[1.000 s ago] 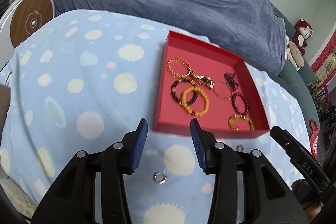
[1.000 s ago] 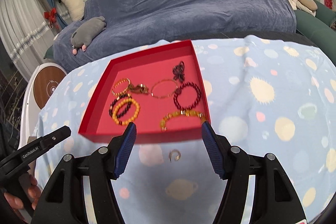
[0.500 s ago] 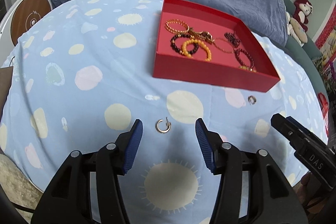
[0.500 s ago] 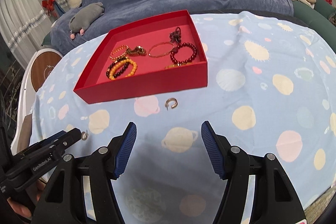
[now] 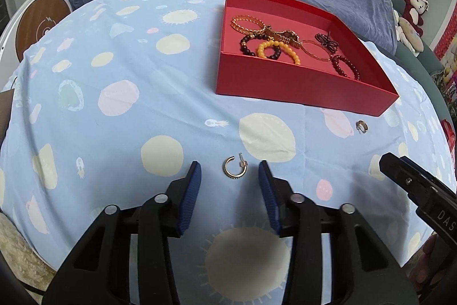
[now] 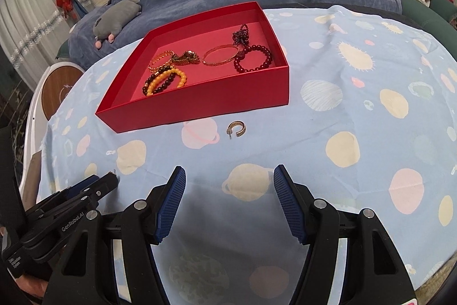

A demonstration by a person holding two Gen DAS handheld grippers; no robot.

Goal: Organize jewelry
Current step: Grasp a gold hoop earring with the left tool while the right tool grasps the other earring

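A: Which step is in hand?

B: Picking up loose earrings. The left gripper (image 5: 230, 176) is bracketing a gold hoop earring (image 5: 234, 167) on the table (image 5: 85, 133); its jaws have just been closing, partly open, pads not touching it yet.

A: And the right gripper (image 6: 228, 190)?

B: Hanging wide open, holding nothing; a second hoop earring (image 6: 237, 129) is lying ahead of its jaws, just before the red box (image 6: 200, 102) of bracelets.

A: Next?

B: Probably pinching the hoop, then lifting toward the box.
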